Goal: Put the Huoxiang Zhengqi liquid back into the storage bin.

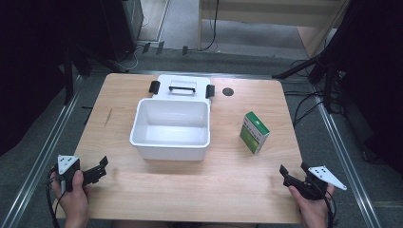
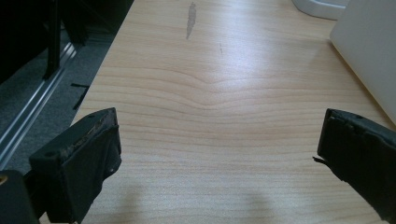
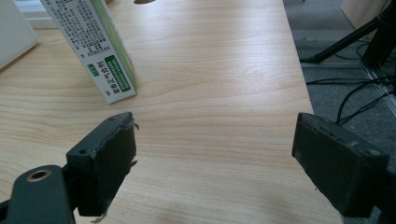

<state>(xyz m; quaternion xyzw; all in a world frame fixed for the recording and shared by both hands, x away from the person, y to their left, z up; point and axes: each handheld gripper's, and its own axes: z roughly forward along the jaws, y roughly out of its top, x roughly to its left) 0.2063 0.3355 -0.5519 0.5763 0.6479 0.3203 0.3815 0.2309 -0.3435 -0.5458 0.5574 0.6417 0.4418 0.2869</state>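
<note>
A white open bin [image 1: 171, 142] stands in the middle of the wooden table, its lid [image 1: 182, 87] with a black handle lying just behind it. A green and white carton [image 1: 254, 132] stands upright to the bin's right; its printed side [image 3: 95, 51] rises ahead and left of my right gripper. My left gripper [image 1: 101, 166] hovers at the table's near left corner, open, with bare wood between its jaws [image 2: 219, 149]. My right gripper [image 1: 291, 172] sits at the near right corner, open and empty [image 3: 215, 158].
A dark round mark [image 1: 228, 91] lies at the back of the table [image 1: 228, 175]. Metal rails run along both sides of the table. Cables and a black stand [image 1: 328, 71] are on the floor at the right.
</note>
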